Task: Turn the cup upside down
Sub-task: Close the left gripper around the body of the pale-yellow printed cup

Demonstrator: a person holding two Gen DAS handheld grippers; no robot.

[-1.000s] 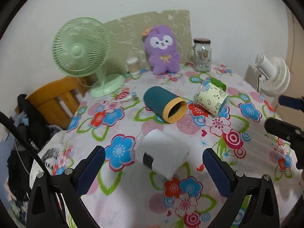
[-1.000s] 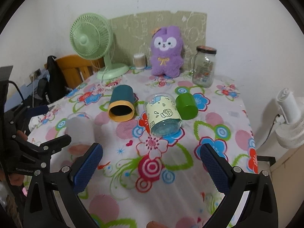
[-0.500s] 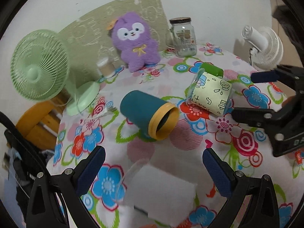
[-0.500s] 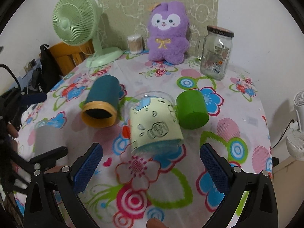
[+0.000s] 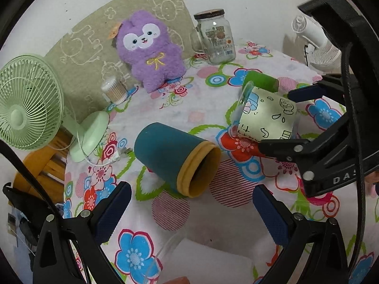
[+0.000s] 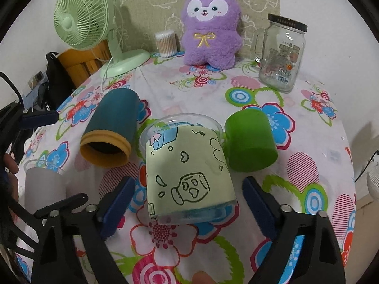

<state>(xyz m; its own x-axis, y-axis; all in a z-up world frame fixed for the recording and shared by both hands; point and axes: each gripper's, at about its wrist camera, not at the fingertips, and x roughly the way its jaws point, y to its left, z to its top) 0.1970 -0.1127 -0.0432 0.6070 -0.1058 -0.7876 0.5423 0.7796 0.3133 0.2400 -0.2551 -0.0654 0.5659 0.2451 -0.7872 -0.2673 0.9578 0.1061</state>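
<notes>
Several cups lie on their sides on the flowered tablecloth. A teal cup with a yellow rim (image 5: 175,158) (image 6: 111,127) lies just ahead of my open left gripper (image 5: 191,210). A clear cup with a pale green cartoon sleeve (image 6: 189,175) (image 5: 265,118) lies between the open jaws of my right gripper (image 6: 187,203), base toward the camera. A green cup (image 6: 248,142) (image 5: 260,80) lies beside it. A white-sleeved clear cup (image 5: 208,265) (image 6: 42,184) lies below the left gripper.
A purple plush (image 6: 210,23), a glass jar (image 6: 281,54), a cotton-swab box (image 6: 165,42) and a green fan (image 6: 80,16) stand at the table's back. A white fan (image 5: 317,47) stands off the right edge. A wooden chair (image 5: 40,163) is at left.
Both grippers moved forward. The left passed over the white-sleeved cup toward the teal cup. The right closed in until the cartoon cup sits between its open jaws.
</notes>
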